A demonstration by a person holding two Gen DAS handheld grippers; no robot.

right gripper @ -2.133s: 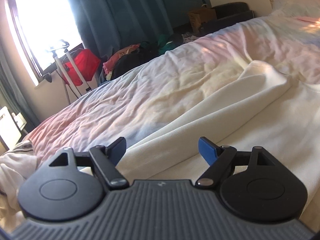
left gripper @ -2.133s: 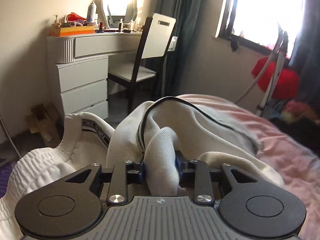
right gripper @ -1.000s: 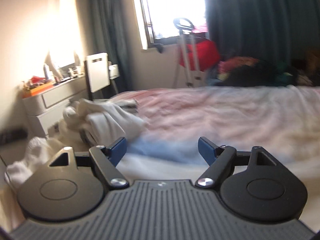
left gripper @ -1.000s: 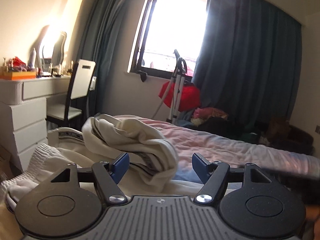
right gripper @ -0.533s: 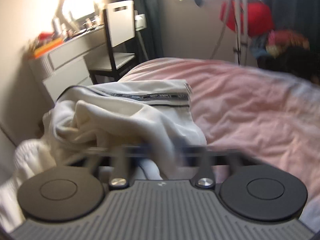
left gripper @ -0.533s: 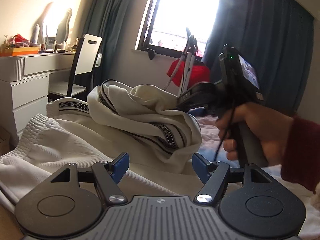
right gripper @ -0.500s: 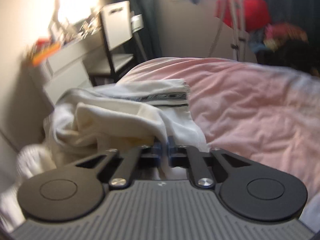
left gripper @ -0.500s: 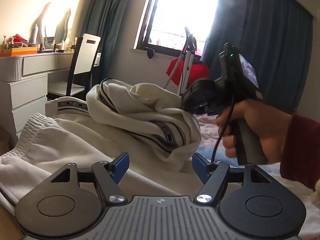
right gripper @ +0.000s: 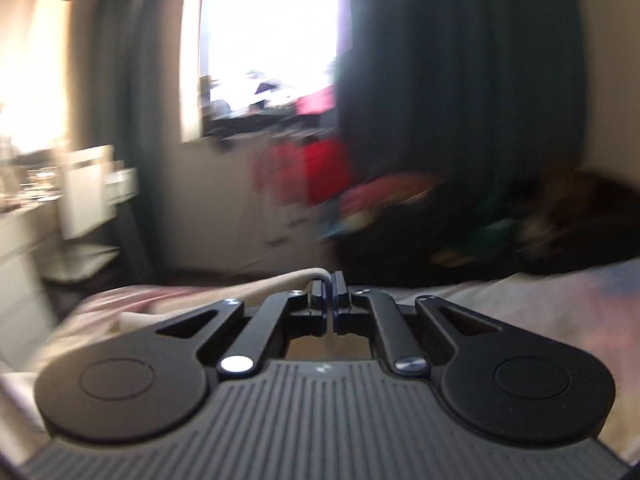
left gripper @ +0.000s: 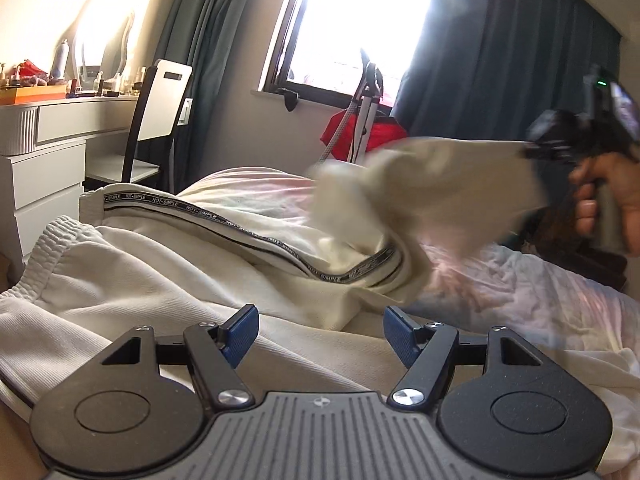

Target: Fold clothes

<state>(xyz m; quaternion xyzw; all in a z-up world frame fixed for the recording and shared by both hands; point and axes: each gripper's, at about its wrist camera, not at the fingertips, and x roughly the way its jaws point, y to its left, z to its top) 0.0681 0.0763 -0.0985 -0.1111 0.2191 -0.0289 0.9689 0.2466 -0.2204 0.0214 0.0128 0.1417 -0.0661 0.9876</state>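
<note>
The right gripper (right gripper: 330,294) is clenched on the cream garment (left gripper: 460,184), lifting it to spread, while the left gripper (left gripper: 320,334) waits released just behind its folds.

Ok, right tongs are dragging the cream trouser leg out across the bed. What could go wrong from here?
1. The right tongs pinch only a thin hem of the cream trousers; a fast pull could slip it free.
2. The left tongs are open, so the waistband isn't anchored and may slide along.

Chair (left gripper: 160,120) beside dresser (left gripper: 44,152), near window (left gripper: 356,20).
</note>
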